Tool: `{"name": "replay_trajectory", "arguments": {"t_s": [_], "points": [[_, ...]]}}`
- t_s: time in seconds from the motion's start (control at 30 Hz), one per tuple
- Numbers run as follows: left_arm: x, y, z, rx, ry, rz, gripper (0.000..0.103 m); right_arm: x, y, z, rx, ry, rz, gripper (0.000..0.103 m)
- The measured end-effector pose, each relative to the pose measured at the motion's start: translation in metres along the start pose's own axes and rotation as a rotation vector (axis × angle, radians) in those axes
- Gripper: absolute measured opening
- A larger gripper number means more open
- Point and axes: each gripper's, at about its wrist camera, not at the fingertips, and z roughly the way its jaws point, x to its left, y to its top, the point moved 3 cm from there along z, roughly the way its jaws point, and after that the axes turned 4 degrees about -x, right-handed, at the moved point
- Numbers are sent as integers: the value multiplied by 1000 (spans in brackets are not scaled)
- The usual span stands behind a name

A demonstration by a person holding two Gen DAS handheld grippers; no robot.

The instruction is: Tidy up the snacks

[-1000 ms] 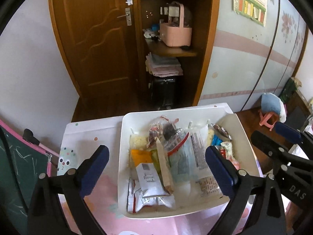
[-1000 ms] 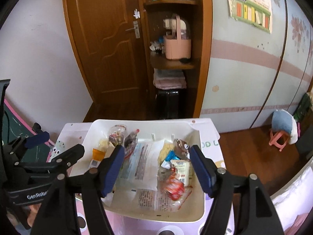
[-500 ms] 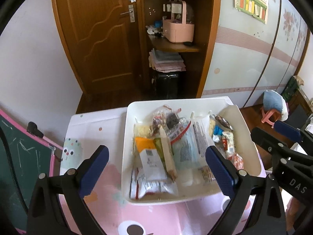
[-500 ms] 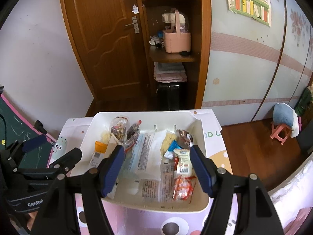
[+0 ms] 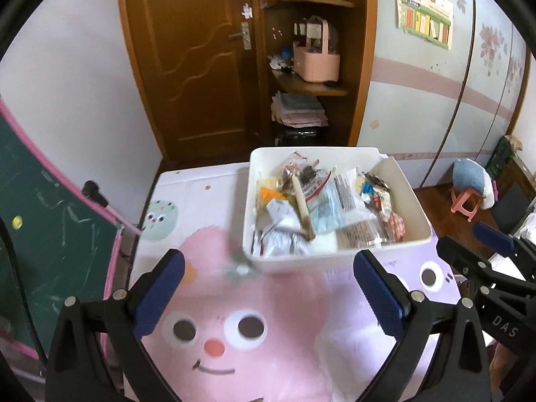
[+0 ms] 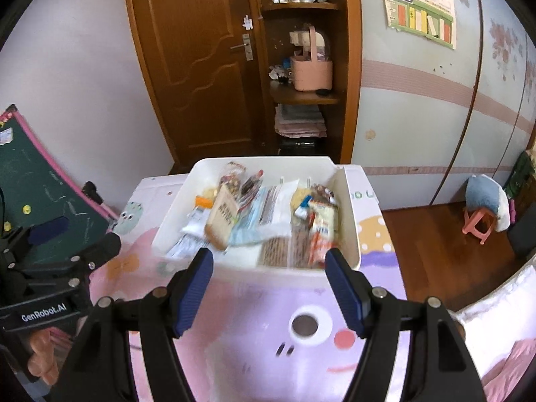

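Both grippers have drawn back from the white bin (image 5: 338,258) since a second ago: then its contents sat between and beyond their fingers, and more of the cartoon table mat (image 5: 234,328) is now bare in front of them. The left gripper (image 5: 268,288) hangs over the pink face on the mat with its jaws spread wide and nothing between them; the bin lies ahead of it and a little to the right, apart from both blue pads. The right gripper (image 6: 269,288) is likewise released and empty, its fingertips just short of the bin's near wall, with the bin straight ahead.

Inside the bin the snacks (image 6: 268,214) lie in a loose heap: a tan paper packet (image 6: 222,217) leaning across the left half, a clear zip bag (image 6: 261,214) with printed text in the middle, a white sachet (image 5: 281,212) beside an orange one, and small red and white wrappers (image 6: 320,231) along the right wall. All of them are in the bin; the mat around it carries no packets.

The bin stands at the far end of the table. A green chalkboard (image 5: 40,234) with a pink frame leans at the left.
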Motion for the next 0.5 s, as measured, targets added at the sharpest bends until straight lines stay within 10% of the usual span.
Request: {"name": "replay_trajectory", "arguments": {"t_s": [0.5], "points": [[6, -96, -94, -2, 8, -30, 102, 28, -89, -97, -39, 42, 3, 70]]}}
